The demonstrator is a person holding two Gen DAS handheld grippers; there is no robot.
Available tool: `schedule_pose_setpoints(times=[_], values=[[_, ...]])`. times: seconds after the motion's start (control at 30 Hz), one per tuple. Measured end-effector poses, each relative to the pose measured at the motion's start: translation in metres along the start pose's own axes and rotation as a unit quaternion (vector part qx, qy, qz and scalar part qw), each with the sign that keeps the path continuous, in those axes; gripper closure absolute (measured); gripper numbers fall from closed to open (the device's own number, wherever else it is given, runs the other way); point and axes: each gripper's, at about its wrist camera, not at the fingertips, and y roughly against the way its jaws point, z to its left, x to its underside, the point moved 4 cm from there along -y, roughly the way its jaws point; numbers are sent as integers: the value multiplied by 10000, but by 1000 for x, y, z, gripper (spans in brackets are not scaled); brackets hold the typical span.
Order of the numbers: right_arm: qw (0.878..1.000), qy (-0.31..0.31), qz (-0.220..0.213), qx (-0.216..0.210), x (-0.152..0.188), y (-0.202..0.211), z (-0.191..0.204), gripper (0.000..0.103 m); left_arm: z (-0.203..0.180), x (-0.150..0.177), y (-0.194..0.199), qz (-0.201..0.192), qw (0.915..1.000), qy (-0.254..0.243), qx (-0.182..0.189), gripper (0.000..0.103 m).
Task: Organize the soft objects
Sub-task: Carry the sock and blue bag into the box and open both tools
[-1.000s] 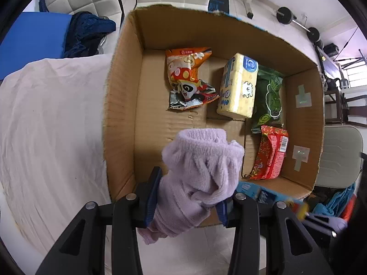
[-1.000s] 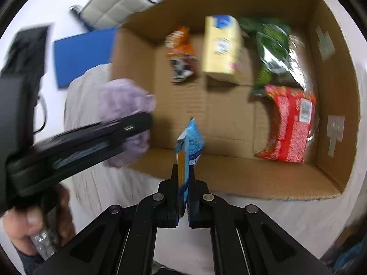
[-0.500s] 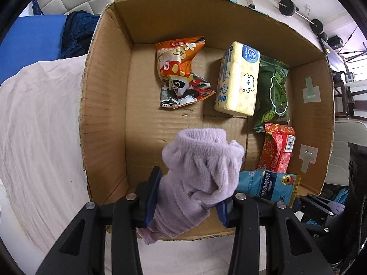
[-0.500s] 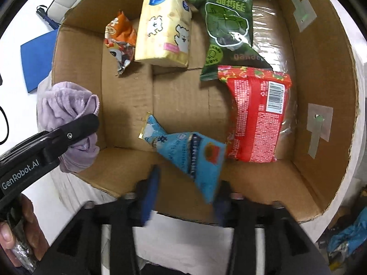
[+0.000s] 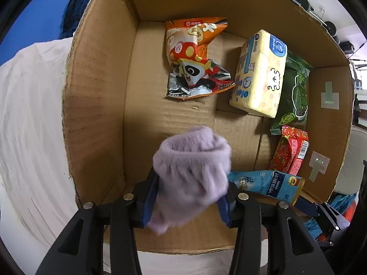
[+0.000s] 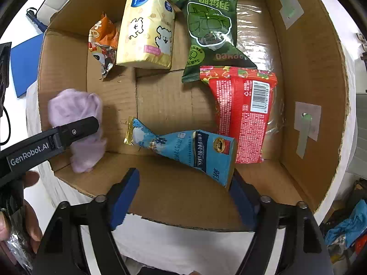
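My left gripper [image 5: 187, 197] is shut on a rolled lilac sock [image 5: 191, 174] and holds it over the near left corner of the open cardboard box [image 5: 96, 87]; the sock also shows in the right wrist view [image 6: 78, 123]. My right gripper [image 6: 183, 190] is open and empty over the box's near wall. A blue snack packet [image 6: 183, 147] lies on the box floor just ahead of it, also seen in the left wrist view [image 5: 263, 183].
In the box lie an orange panda snack bag [image 5: 195, 57], a yellow tissue pack [image 6: 146, 27], a green packet [image 6: 211, 27] and a red packet [image 6: 243, 112]. The box stands on a white cloth [image 5: 29, 114]. A blue pad [image 5: 29, 29] lies beyond.
My right gripper opened and let the blue packet drop into the box. My left gripper carried the sock forward over the box's near wall.
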Motion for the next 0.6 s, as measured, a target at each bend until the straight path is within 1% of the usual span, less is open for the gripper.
schedule_pose_setpoints(times=[0.03,0.07,0.1,0.13,0.23,0.27,0.3,0.33,0.37,0.4,0.47,0.57,0.6], values=[[10000,3,-30,21,0,2,0,17,1,0,1,-26,10000,44,39,52],[10000,19,-52,41,0,3,0,16,2,0,2,-58,9999,81,53,44],[10000,4,-55,70,0,4,-1,16,2,0,3,-92,9999,99,57,34],[9999,-10,-80,94,1,6,-2,16,4,0,5,-135,9998,115,43,30],[9997,-29,-111,195,2,11,-5,16,6,0,12,-251,9996,150,36,29],[9996,-31,-150,235,2,14,-5,16,8,0,16,-271,9995,169,29,24],[9993,-29,-191,306,3,16,-6,15,8,1,18,-294,9994,165,44,12],[9992,-40,-213,342,5,22,-8,15,9,2,21,-346,9993,162,51,8],[9989,-47,-253,381,6,25,-8,14,10,3,25,-420,9990,163,15,6],[9984,-14,-316,464,7,29,-8,8,9,5,28,-463,9988,132,6,6],[9967,16,-467,659,8,37,-9,2,7,9,34,-549,9985,50,-47,6],[9930,74,-704,951,11,51,-9,2,7,17,44,-781,9969,-13,-125,5],[9919,83,-780,995,13,56,-8,0,8,20,47,-833,9964,-13,-149,5]])
